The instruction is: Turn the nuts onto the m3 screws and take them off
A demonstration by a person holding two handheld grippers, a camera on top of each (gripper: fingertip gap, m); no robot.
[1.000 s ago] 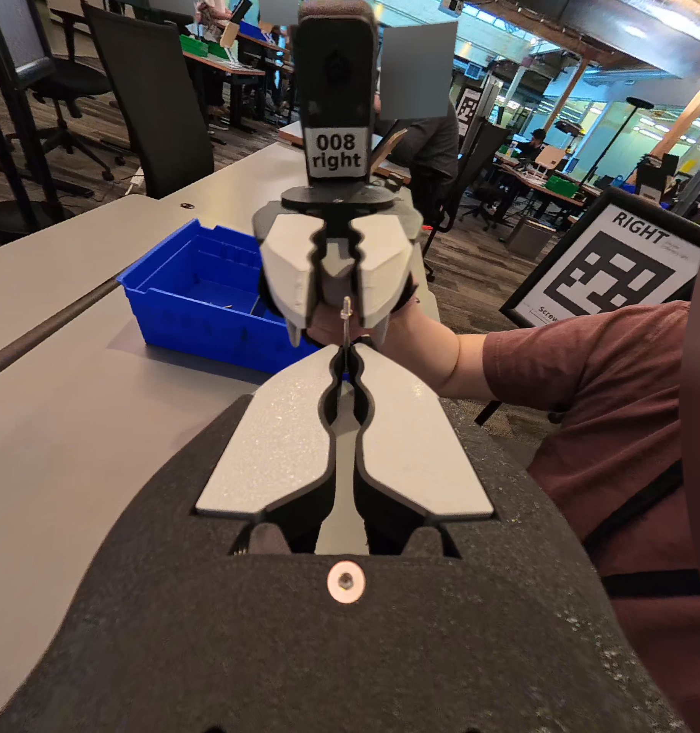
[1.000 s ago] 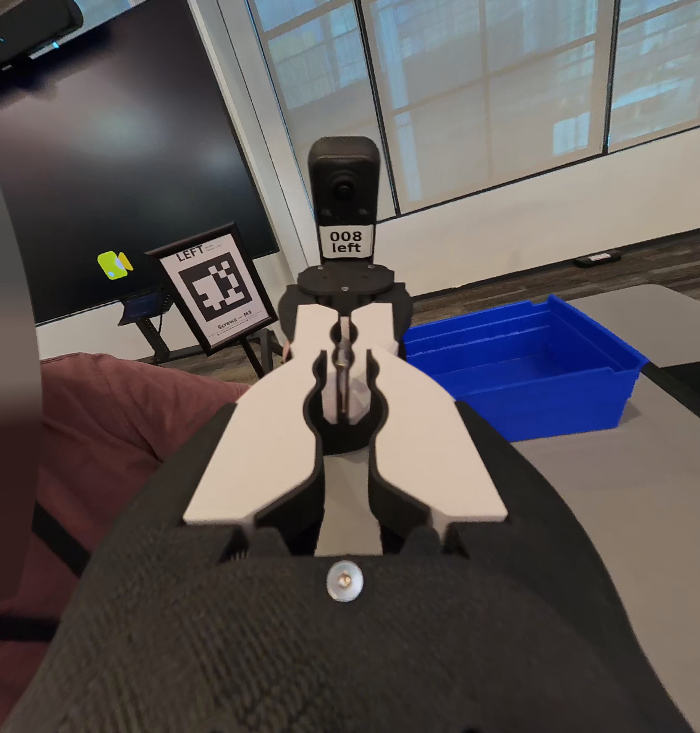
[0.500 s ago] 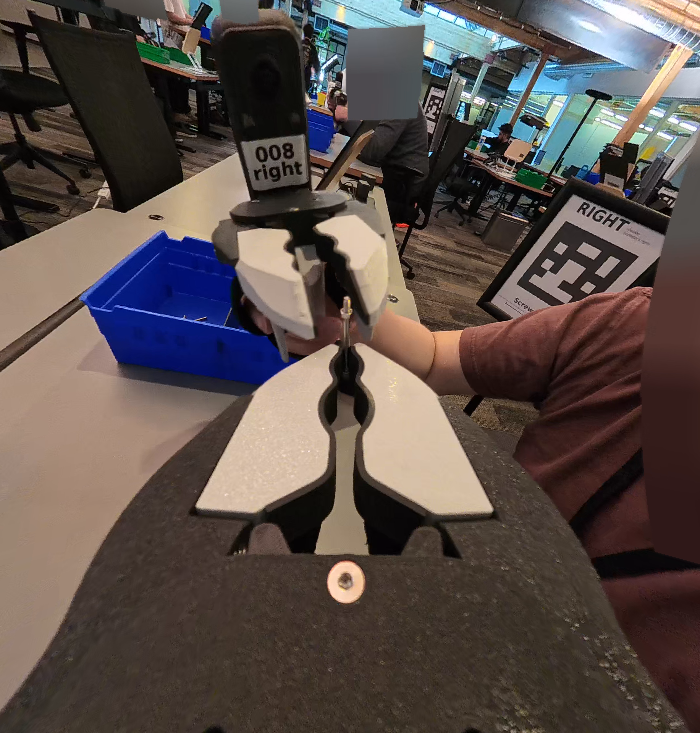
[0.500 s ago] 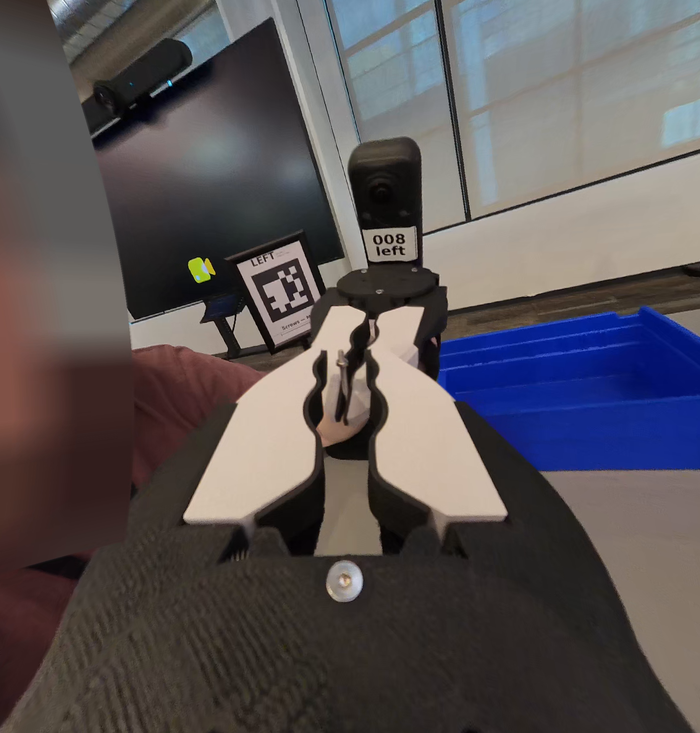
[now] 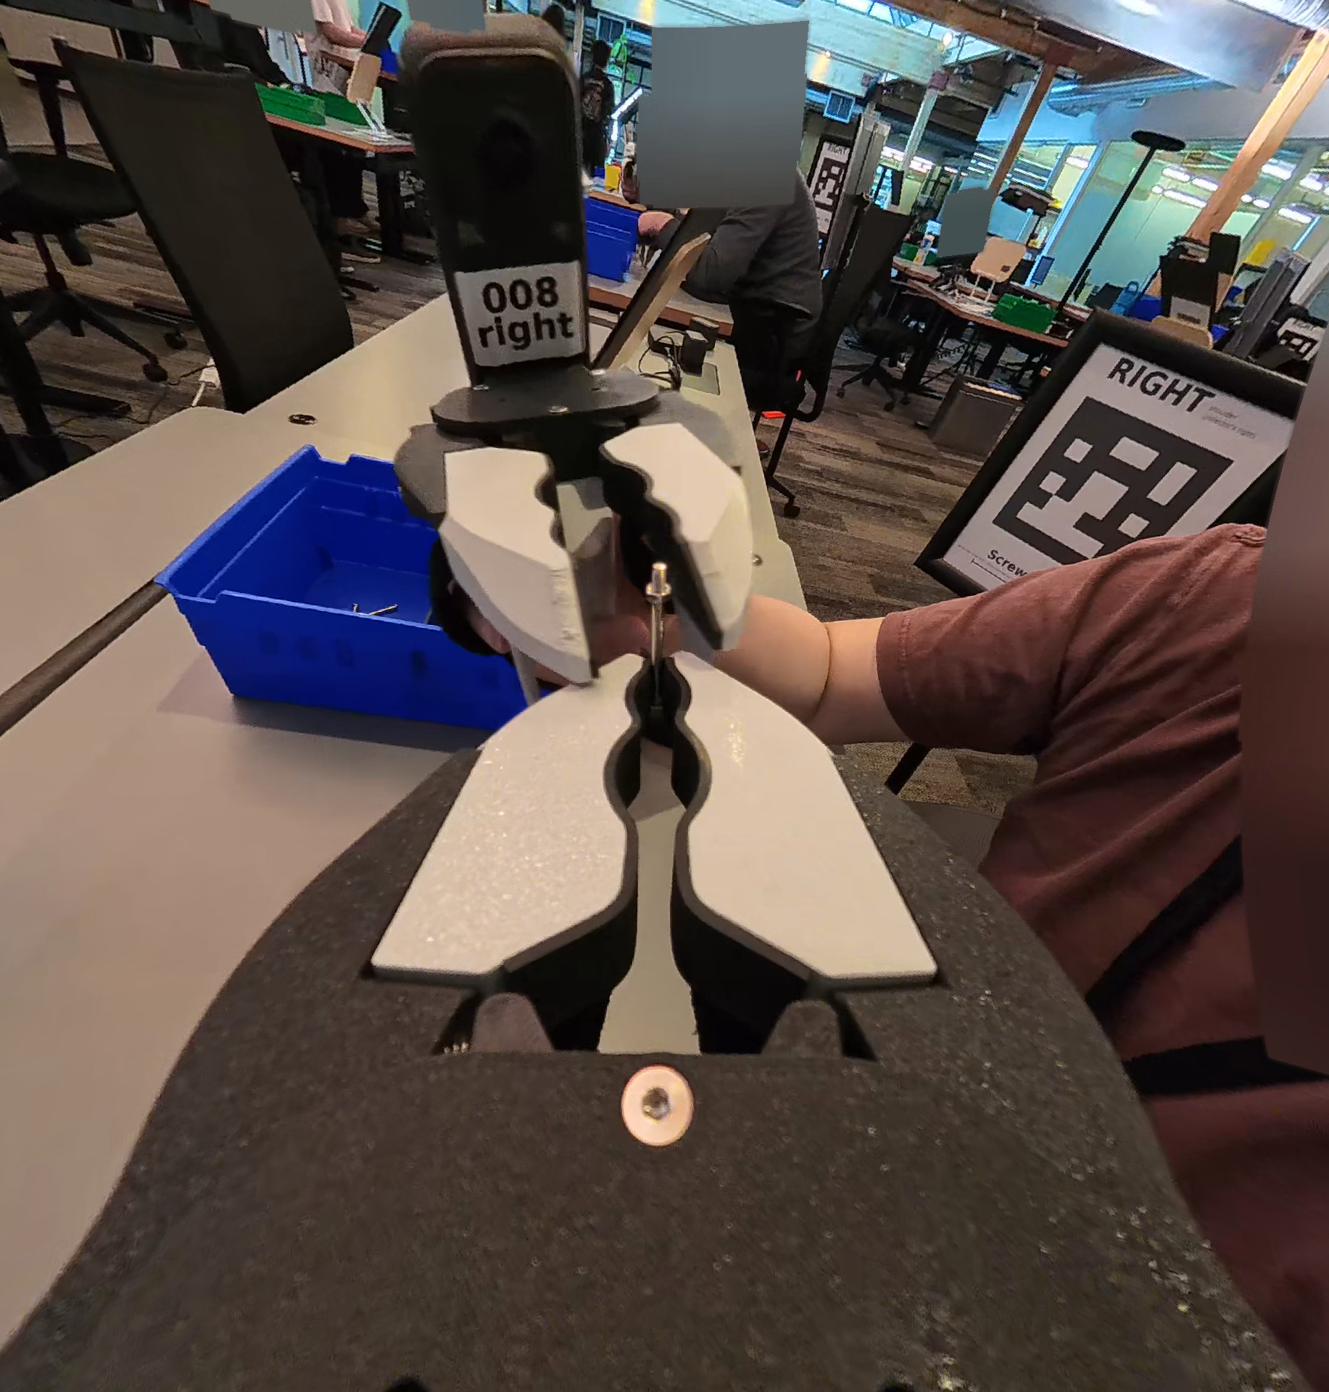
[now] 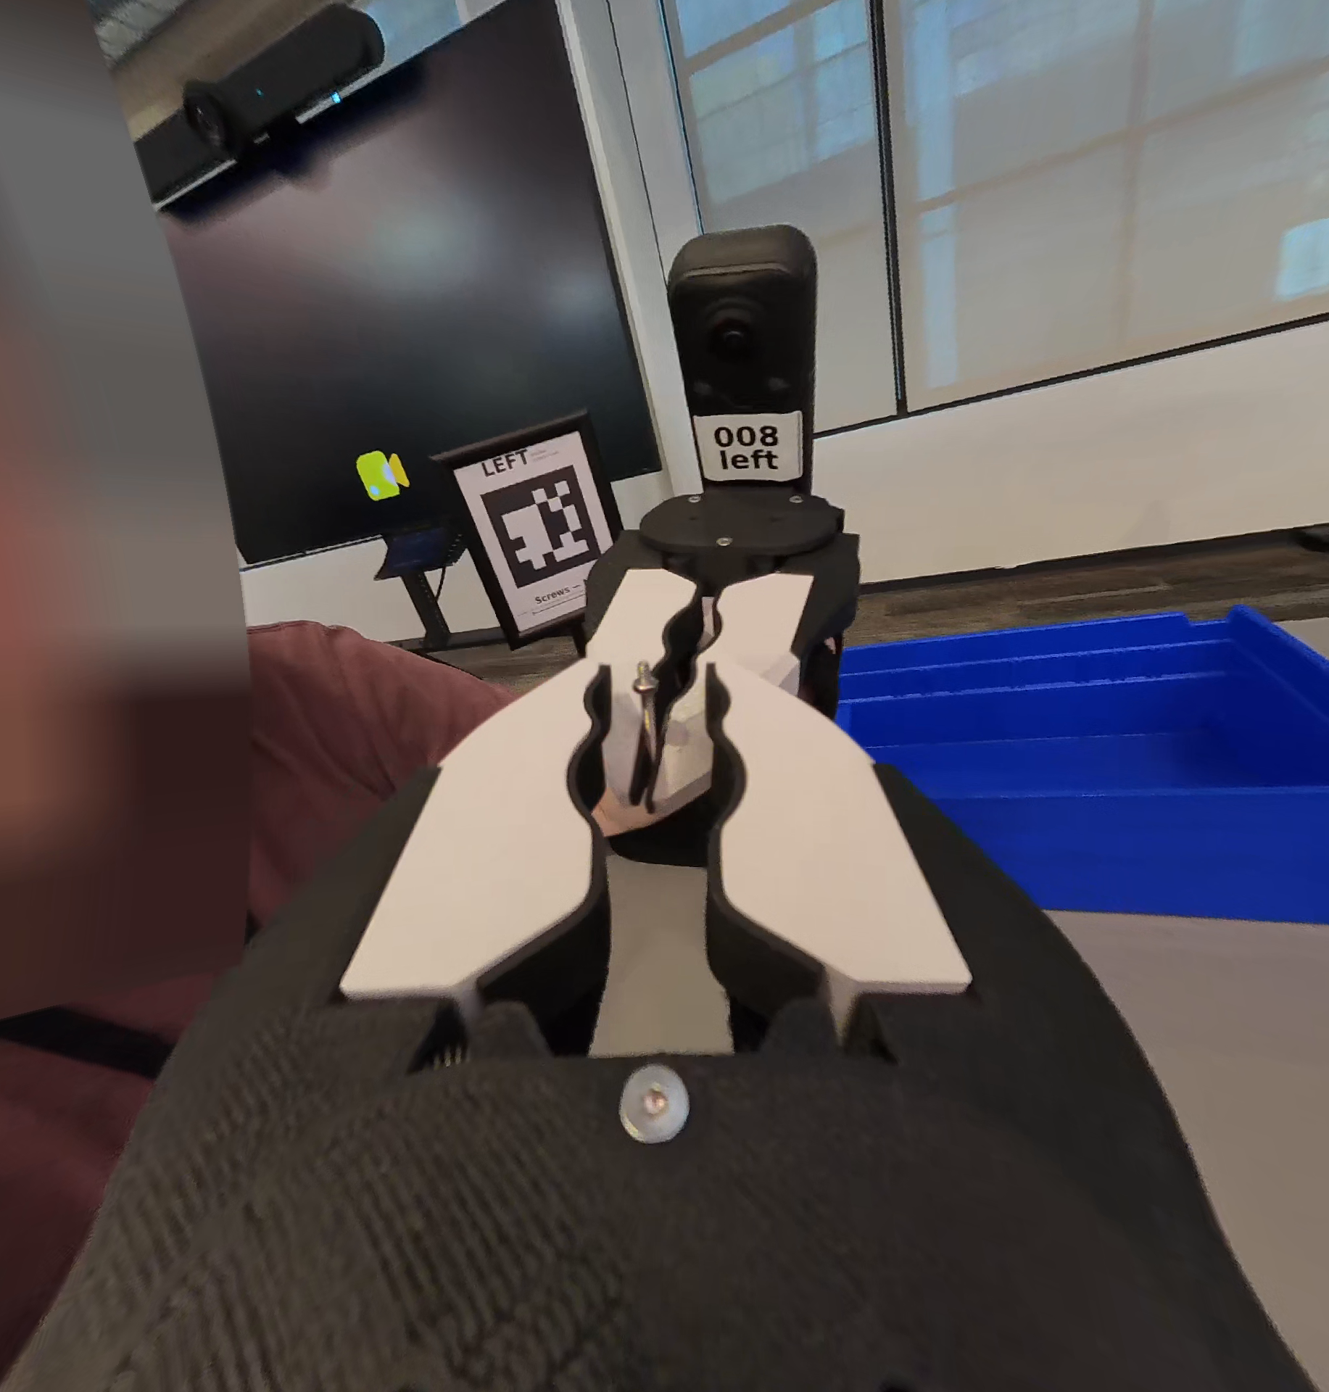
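Grey tabletop (image 5: 104, 828) in a big open office, with desks, chairs and people at work behind it. On it sits a blue bin (image 5: 307, 602) with a couple of small screws lying on its floor (image 5: 375, 609), and there's a framed black-and-white marker sign (image 5: 1113, 482) standing off to the side. Left gripper (image 5: 655, 682) has its fingers pinched almost together at the tips, clamped on the lower end of a thin m3 screw (image 5: 656, 618) that stands pretty much upright, its wider top end poking up above the tips. Right gripper (image 5: 631, 602) faces it from just beyond, tilted, and its fingers are spread a bit so the screw's top sits in the gap between them; can't tell if either finger touches it. From the right wrist view, the same screw (image 6: 646, 708) leans slightly between the right gripper's (image 6: 650, 693) parted fingertips, with the left gripper (image 6: 684, 700) holding it from behind. Can't make out a nut on it for sure.
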